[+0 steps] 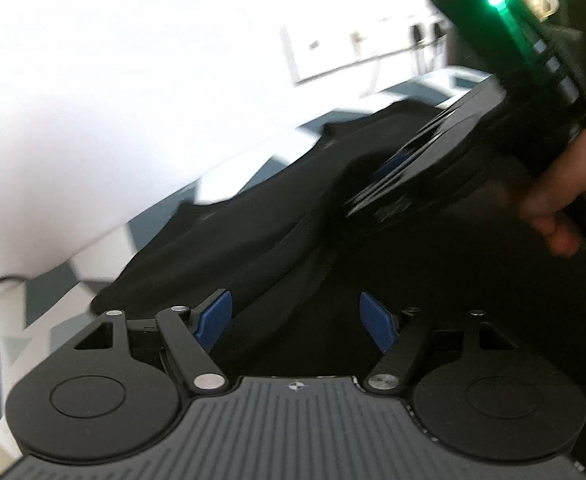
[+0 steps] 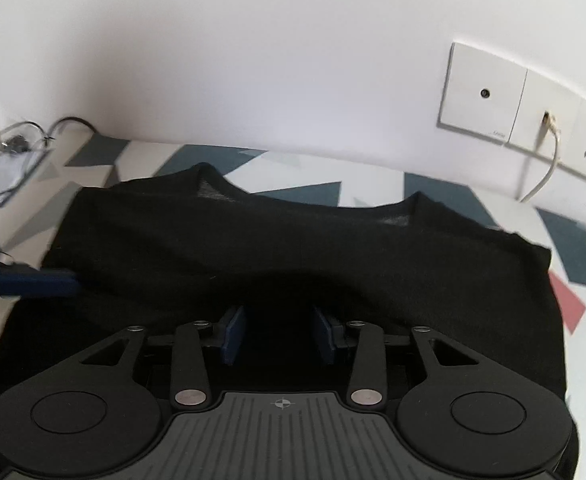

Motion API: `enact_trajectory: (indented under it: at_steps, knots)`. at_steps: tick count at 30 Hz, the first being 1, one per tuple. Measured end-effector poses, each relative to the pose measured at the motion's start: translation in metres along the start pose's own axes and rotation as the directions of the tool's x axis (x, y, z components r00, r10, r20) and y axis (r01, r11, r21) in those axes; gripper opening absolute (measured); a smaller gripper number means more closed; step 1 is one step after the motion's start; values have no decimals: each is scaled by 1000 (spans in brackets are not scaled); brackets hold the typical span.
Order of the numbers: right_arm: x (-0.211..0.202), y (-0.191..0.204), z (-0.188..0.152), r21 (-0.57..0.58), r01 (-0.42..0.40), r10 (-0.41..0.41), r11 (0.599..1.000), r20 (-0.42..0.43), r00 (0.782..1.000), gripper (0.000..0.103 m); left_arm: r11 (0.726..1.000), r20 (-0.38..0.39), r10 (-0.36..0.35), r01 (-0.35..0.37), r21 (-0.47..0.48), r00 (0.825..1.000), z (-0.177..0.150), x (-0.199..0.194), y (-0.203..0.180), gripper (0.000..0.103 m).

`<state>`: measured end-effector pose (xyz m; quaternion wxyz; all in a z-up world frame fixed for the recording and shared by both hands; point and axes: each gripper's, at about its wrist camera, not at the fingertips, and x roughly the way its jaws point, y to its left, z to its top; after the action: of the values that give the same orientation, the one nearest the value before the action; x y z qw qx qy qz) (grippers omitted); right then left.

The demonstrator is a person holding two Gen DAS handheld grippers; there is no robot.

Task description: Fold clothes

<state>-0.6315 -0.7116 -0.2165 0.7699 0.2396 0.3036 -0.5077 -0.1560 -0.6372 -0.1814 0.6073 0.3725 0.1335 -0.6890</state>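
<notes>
Two tools: both angle down over one black garment spread on the counter.
Garment: dark shirt-like cloth, lying flat on the patterned counter top with grey-blue and red shapes, its far edge with two raised corners towards the white wall.
Left tool: blue pads stand wide apart above the cloth; a ridge of the fabric runs up between them, and no pad presses on it.
Right tool: blue pads stand at a narrower gap, black cloth lies in the gap, but the view is too dark to tell whether they pinch it.
Right hand: seen from the left wrist view, fingers wrapped round the handle, tool tilted down and to the left onto the garment, green light on its body.
Left tool in the right wrist view: one blue pad lies at the garment's left edge.
Wall: socket plate with a white cable plugged in.
Left corner: loose wires beside the counter.
</notes>
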Motion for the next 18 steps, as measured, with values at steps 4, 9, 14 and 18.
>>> enact_trajectory:
  at_steps: [4, 9, 14, 18]
  knots:
    - [6, -4, -1, 9, -4, 4, 1000, -14, 1000, 33, 999, -48, -28, 26, -36, 998, -13, 0, 13, 72]
    - [-6, -1, -10, -51, -14, 12, 999, -39, 999, 7, 998, -49, -67, 67, 1, 997, -22, -11, 16, 70]
    - [-19, -6, -19, 32, -42, 45, 999, -94, 995, 0, 997, -45, -74, 73, -21, 996, -24, -10, 23, 65]
    - [-27, -2, -18, 20, -18, 19, 1000, -52, 998, 10, 997, -39, -71, 71, -4, 997, -28, -17, 19, 62]
